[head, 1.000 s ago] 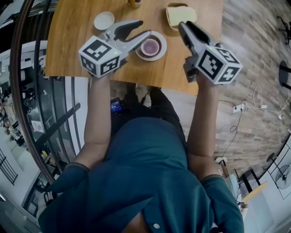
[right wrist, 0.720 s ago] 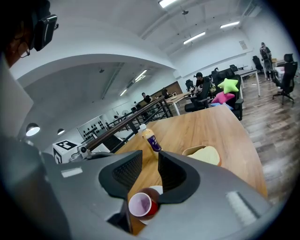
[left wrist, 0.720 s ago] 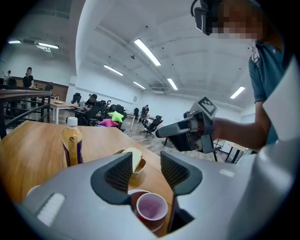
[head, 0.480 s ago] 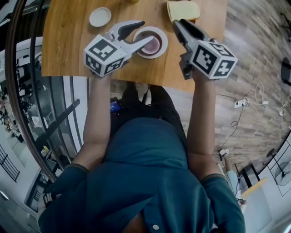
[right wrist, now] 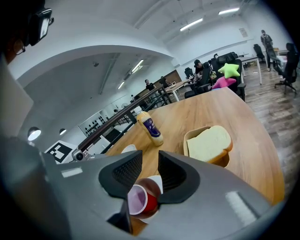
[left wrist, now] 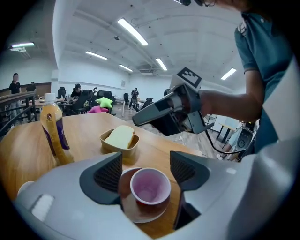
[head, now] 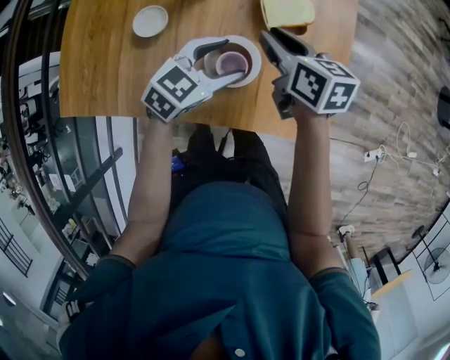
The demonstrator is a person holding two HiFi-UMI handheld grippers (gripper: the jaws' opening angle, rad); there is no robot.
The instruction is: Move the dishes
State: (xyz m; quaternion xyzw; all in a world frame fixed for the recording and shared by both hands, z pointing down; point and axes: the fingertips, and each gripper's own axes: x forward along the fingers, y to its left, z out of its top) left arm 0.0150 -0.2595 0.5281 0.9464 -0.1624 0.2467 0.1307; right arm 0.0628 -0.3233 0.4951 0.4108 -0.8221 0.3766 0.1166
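Note:
A red cup (head: 233, 63) with a pale pink inside stands on a white-rimmed saucer (head: 250, 70) near the wooden table's front edge. My left gripper (head: 226, 59) is open, and its jaws have just been opening. The cup (left wrist: 150, 188) sits low between the fingers (left wrist: 108, 176), and the pads are clear of it. My right gripper (head: 266, 36) hovers just right of the saucer, its jaws a narrow gap apart with nothing between them. In the right gripper view the cup (right wrist: 138, 200) shows below that gripper (right wrist: 149, 172).
A tan tray holding a bread slice (head: 287, 12) lies behind the right gripper. A small white dish (head: 150, 20) sits at the back left. A yellow bottle (left wrist: 54, 134) with a purple label stands farther back. The table's front edge (head: 211, 121) is just below the grippers.
Both grippers have sunk toward the table and closed in on the saucer. The left jaws have spread wider and now flank the cup. The right jaws look unchanged.

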